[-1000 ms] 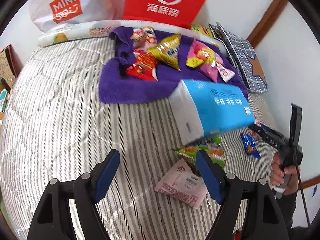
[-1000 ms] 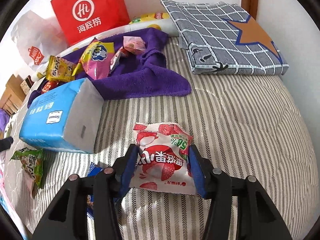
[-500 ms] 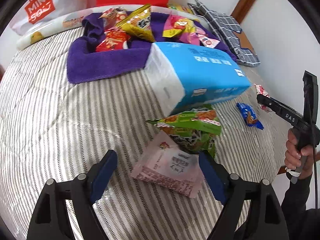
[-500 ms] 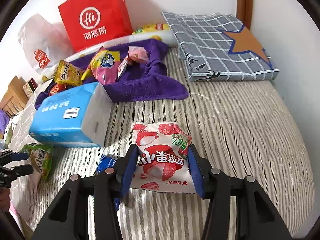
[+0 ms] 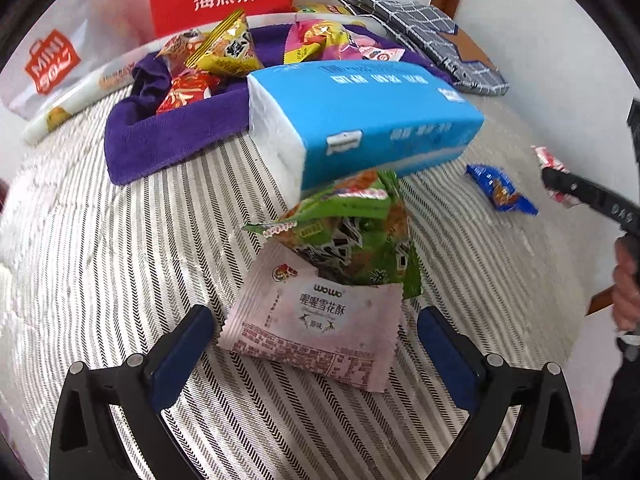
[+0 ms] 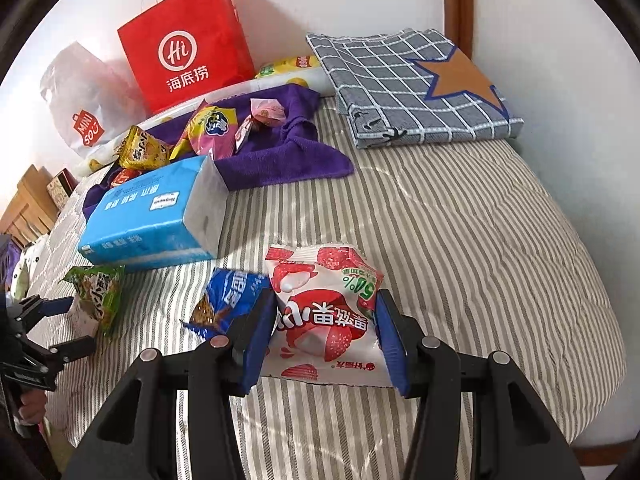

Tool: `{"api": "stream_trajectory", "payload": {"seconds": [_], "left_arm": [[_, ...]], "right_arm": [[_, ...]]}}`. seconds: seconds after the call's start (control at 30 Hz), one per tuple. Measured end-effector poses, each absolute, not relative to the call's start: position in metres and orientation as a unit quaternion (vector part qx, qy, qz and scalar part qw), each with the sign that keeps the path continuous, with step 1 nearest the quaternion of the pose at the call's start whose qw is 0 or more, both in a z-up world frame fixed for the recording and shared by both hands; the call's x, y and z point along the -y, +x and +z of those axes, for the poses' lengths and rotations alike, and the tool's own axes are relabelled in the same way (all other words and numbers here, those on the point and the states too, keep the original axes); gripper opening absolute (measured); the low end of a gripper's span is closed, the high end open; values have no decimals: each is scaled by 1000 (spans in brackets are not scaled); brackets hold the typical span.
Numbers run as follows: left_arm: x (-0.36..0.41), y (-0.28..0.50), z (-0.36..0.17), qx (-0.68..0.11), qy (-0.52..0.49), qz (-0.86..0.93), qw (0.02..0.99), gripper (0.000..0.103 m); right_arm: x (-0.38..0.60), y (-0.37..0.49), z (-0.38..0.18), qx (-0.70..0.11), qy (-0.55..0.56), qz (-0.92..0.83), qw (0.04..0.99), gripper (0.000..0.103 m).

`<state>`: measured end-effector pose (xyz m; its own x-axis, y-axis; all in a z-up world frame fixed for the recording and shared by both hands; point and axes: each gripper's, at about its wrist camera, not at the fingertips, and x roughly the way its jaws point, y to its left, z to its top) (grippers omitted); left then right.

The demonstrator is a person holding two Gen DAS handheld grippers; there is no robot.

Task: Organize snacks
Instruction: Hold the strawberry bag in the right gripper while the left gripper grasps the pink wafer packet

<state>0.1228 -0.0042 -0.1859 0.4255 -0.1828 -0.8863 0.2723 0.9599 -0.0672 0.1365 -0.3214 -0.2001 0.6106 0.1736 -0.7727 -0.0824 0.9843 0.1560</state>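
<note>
My left gripper [image 5: 316,340] is open, its fingers on either side of a pink snack packet [image 5: 316,320] lying on the striped bed [image 5: 120,248]. A green snack bag [image 5: 352,236] lies just beyond it, against a blue tissue pack [image 5: 360,116]. My right gripper [image 6: 324,328] is shut on a red-and-white lychee snack bag [image 6: 324,312], held just above the bed. A blue snack packet [image 6: 228,296] lies left of it. Several snacks [image 6: 212,128] sit on a purple towel [image 6: 288,160] at the back.
A red paper bag [image 6: 188,44] and a white Miniso bag [image 6: 80,100] stand against the back wall. A folded grey checked cloth [image 6: 416,88] lies at the back right. The bed edge curves off at the right, and wooden furniture [image 6: 24,208] stands at the far left.
My left gripper has moved forward and down until its open fingers flank the pink packet. My right gripper has drawn back a little with the lychee bag, uncovering the blue packet.
</note>
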Motion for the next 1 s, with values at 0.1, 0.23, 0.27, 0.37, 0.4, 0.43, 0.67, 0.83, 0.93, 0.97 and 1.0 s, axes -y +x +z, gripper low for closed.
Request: {"api": "stream_trajectory", "payload": {"seconds": [0.1,0.23,0.27,0.37,0.4,0.43,0.67,0.83,0.93,0.97,1.0], "left_arm": [[14,120,-189,-512,78,-116,848,102],[14,119,-185,-501,75,-108,855,83],[9,117,-183,-499,72,-106,857,78],[-1,116,-177,-497,52,-103,860,64],[-4,114,-177,-497,47,-104,860,62],[-8,113,-176,-498,37,-105,860,61],[-10,110,-171,-497,19,-100,861,60],[-15,105,-161,-492,11,-97,865,60],[-20,105,-155,-491,-4,-100,865,60],[-20,105,-153,-490,-7,-100,866,60],[-21,105,-150,-489,-9,-99,866,60]], "right_arm": [[321,133,-204,-442,53,67,893,50],[321,129,-207,-446,51,67,891,50],[321,128,-207,-446,48,67,891,50],[320,126,-207,-446,42,66,892,50],[321,125,-207,-446,43,67,892,50],[321,125,-206,-445,43,67,892,50],[316,124,-197,-437,41,73,896,50],[312,123,-188,-429,39,79,899,50],[307,121,-185,-427,37,85,899,50],[305,121,-183,-426,36,88,900,50],[303,120,-182,-425,35,91,900,50]]}}
